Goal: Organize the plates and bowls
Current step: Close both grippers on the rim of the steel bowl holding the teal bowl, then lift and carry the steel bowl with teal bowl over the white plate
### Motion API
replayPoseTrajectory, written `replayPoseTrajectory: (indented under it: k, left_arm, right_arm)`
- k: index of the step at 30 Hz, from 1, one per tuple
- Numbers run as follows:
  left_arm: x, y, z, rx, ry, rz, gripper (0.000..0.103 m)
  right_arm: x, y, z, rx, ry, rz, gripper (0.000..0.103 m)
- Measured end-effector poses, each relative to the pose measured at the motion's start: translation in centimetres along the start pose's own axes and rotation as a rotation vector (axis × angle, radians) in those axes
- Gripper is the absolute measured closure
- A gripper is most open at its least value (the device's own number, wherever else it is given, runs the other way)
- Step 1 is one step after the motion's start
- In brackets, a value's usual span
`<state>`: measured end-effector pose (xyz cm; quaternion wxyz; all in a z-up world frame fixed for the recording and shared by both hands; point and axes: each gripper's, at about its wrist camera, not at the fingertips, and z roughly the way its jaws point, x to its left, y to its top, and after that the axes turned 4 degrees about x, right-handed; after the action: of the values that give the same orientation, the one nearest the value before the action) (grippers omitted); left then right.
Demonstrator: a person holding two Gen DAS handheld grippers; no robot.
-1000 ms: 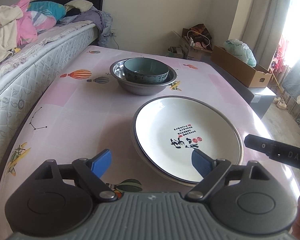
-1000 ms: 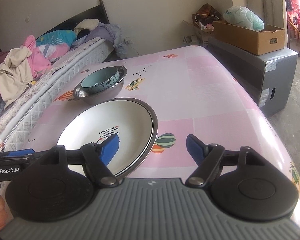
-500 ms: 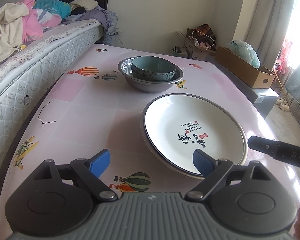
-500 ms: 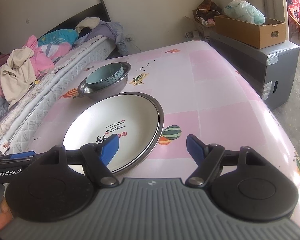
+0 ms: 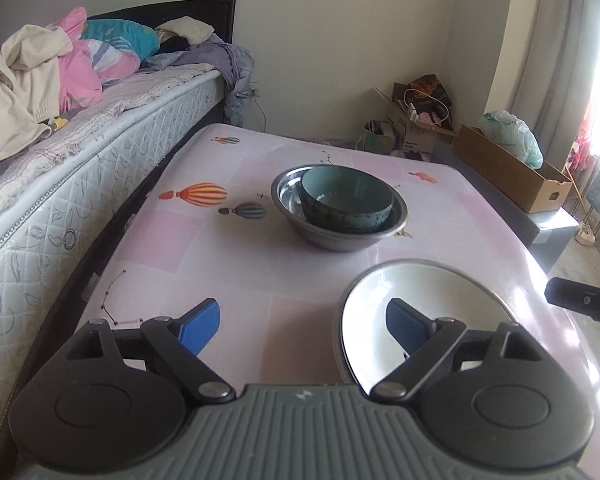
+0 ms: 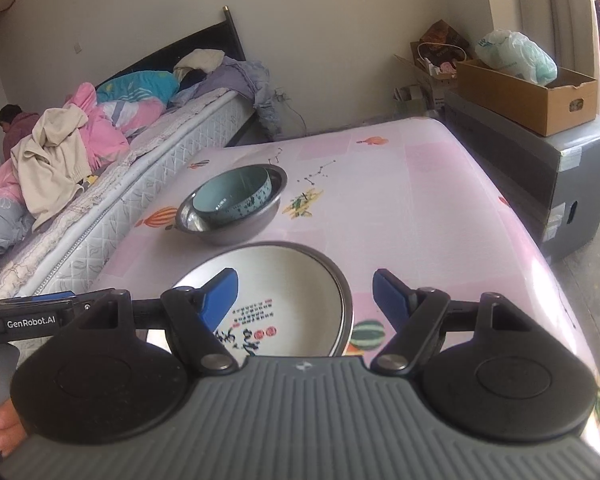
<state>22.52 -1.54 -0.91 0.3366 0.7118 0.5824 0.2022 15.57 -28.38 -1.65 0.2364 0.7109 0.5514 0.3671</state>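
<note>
A white plate (image 5: 424, 308) (image 6: 284, 292) with red and black writing lies on a second, dark-rimmed plate on the pink table. Further back a teal bowl (image 5: 346, 200) (image 6: 232, 198) sits inside a steel bowl (image 5: 340, 236) (image 6: 236, 232). My left gripper (image 5: 304, 322) hangs open above the table, its right pad over the plate's left part. My right gripper (image 6: 306, 294) is open too, straddling the plate's right rim from above without touching it. Nothing is held.
A bed (image 5: 80, 148) with piled clothes runs along the table's left side. A grey cabinet (image 6: 540, 184) with a cardboard box (image 6: 528, 96) stands to the right. The pink table (image 5: 220, 248) has bare room left of the plate. A person (image 6: 16, 128) sits beyond the bed.
Both grippers have pulled back and risen a little from the plates. The plate now lies lower and further right in the left wrist view. Both pairs of jaws stayed wide.
</note>
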Motion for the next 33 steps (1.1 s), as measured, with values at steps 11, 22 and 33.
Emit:
replayPoseTrajectory:
  k: [11, 22, 33]
  left_arm:
    - [2.5, 7.5, 5.9, 0.012, 0.030, -0.098, 0.019]
    - [2.8, 11.7, 13.5, 0.117, 0.016, -0.122, 0.062]
    - [2.5, 12.2, 17.6, 0.224, 0.025, -0.127, 0.084]
  right_arm:
    - [-1.1, 10.8, 9.3, 0.106, 0.094, 0.006, 0.029]
    - [-0.6, 15.1, 22.1, 0.254, 0.090, 0.023, 0.061]
    - [-0.8, 14.8, 26.8, 0.353, 0.142, 0.056, 0.080]
